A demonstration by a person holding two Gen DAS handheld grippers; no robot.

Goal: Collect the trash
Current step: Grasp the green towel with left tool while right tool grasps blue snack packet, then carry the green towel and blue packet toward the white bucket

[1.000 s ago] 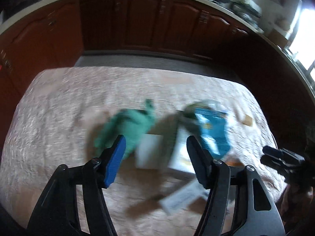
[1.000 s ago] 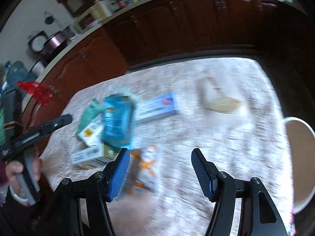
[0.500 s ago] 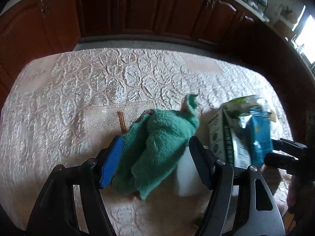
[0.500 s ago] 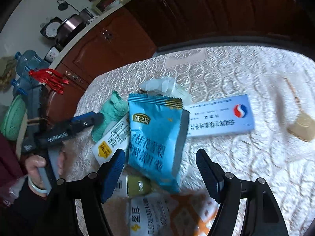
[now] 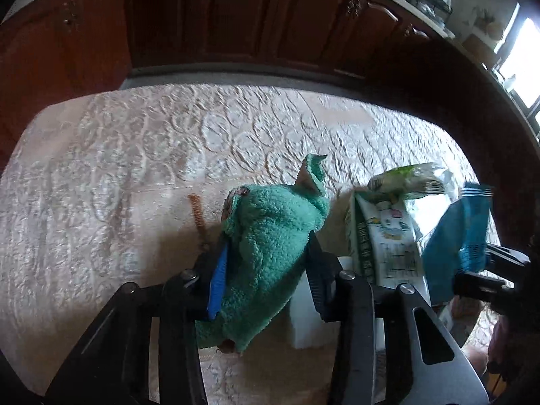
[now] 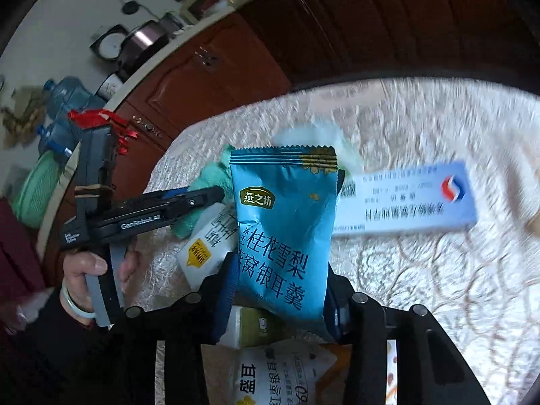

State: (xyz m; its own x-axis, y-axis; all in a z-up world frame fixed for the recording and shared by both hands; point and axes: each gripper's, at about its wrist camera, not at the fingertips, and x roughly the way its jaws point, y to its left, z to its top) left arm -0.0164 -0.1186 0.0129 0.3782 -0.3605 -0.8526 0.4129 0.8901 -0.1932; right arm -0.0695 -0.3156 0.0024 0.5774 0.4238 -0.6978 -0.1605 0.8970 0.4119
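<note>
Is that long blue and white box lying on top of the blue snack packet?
No, the long blue and white box lies flat on the tablecloth behind the blue snack packet, whose edge overlaps its end.

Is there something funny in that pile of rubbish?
Yes. The left gripper, whose jaws have just been closing, pinches a green towel. It is fluffy cloth, not packaging like the blue packet in the right gripper, so it looks out of place.

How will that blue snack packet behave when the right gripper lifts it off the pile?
The blue snack packet looks like creased thin foil, so it will probably flex and crinkle rather than stay stiff. It seems flat and nearly empty, so likely light. With the right gripper pinching only its lower end, the top may droop or swing.
</note>
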